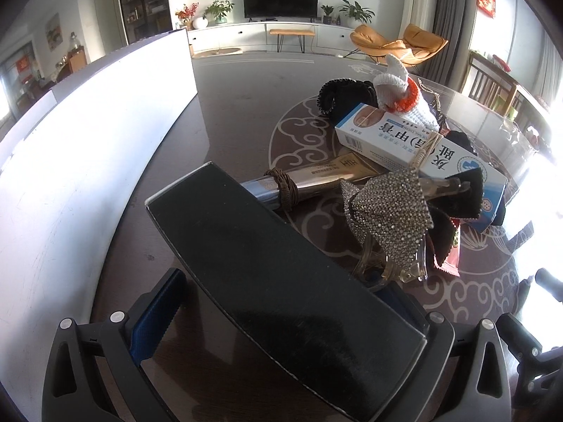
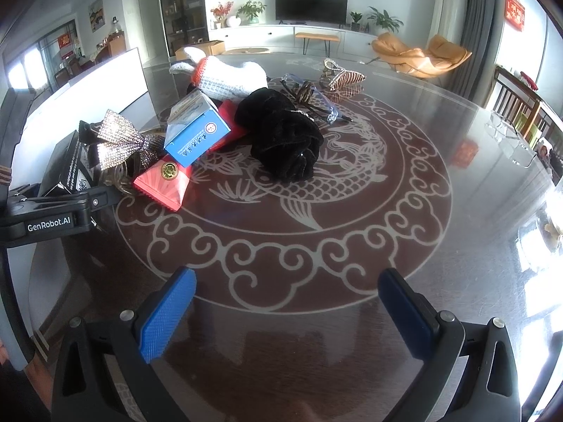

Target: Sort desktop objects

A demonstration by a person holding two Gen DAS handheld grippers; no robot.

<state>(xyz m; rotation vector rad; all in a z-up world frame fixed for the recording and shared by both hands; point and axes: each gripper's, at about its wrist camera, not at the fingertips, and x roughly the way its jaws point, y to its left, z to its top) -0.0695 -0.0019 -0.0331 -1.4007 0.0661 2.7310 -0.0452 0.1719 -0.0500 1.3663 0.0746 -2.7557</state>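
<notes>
A long black box [image 1: 281, 281] lies between the wide-spread fingers of my left gripper [image 1: 281, 302]; the blue left pad [image 1: 158, 313] stands apart from it, so the jaws are open around it. Beyond it lie a gold tube [image 1: 316, 181], a rhinestone bow clip [image 1: 390, 207], a blue-and-white medicine box [image 1: 397, 144] and a white knit glove [image 1: 404, 98]. My right gripper [image 2: 285, 313] is open and empty over the bare table. In its view lie a black velvet scrunchie [image 2: 281, 140], a red packet [image 2: 163, 184], the blue box [image 2: 197, 133] and the bow clip [image 2: 119, 140].
A white bin wall [image 1: 88, 147] stands on the left of the dark patterned glass table [image 2: 316, 211]. Clear glasses [image 2: 316, 102] and a striped hair clip [image 2: 343, 79] lie at the far side. The left gripper's body [image 2: 52, 211] shows at the right view's left edge.
</notes>
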